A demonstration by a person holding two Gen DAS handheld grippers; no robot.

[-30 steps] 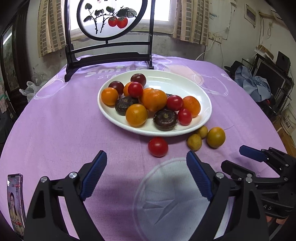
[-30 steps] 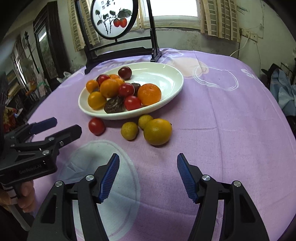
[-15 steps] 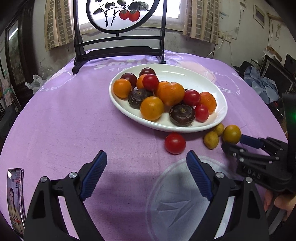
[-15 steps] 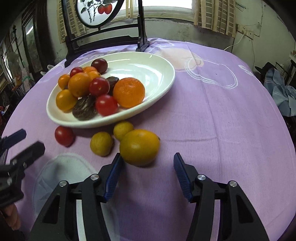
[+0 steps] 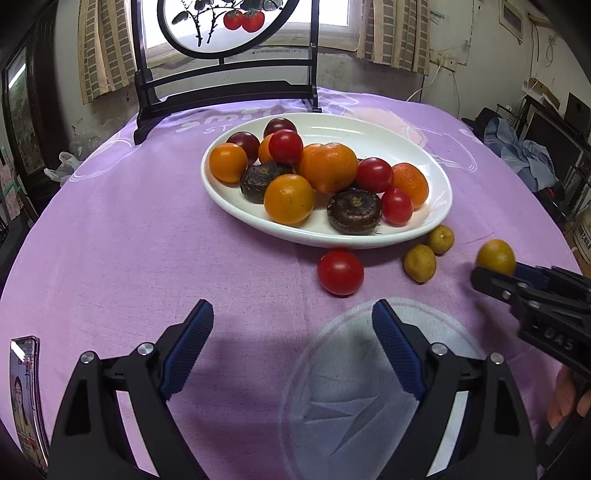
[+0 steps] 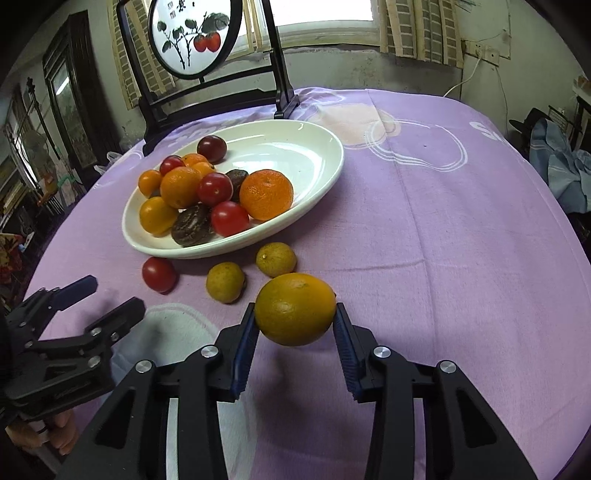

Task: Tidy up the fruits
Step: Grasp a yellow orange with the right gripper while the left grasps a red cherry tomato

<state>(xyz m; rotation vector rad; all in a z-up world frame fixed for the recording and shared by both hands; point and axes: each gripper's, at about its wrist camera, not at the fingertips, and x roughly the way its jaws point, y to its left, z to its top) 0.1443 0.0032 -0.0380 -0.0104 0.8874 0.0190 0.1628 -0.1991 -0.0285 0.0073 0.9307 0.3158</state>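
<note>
Right wrist view: the right gripper [image 6: 295, 325] is seen clamped on a yellow-orange citrus [image 6: 295, 308], one blue pad pressed against each side of the fruit. The citrus is held just above the purple cloth [image 6: 443, 240], and its shadow is cast on the fabric beneath it. Two small greenish-yellow fruits [image 6: 226, 282] are recorded on the cloth just beyond the held citrus, with a loose red tomato [image 6: 159, 274] to their left; all three lie beside the near rim of the white plate [image 6: 317, 147]. The plate is loaded on its left half with oranges, red tomatoes and dark brown fruits, while its right half is bare. The left gripper [image 6: 107, 299] is noted low at the left of this view, its jaws apart and nothing between them. Left wrist view: the left gripper [image 5: 291, 343] is confirmed spread wide over the cloth, short of the tomato [image 5: 340, 272]. The citrus [image 5: 495, 257] is observed at the right edge, pinched at the tip of the right gripper [image 5: 496, 271], well apart from the plate [image 5: 369, 133]. A dark wooden stand with a round painted panel [image 5: 229, 22] is set at the far side of the table. A phone [image 5: 26, 391] lies at the lower left.
</note>
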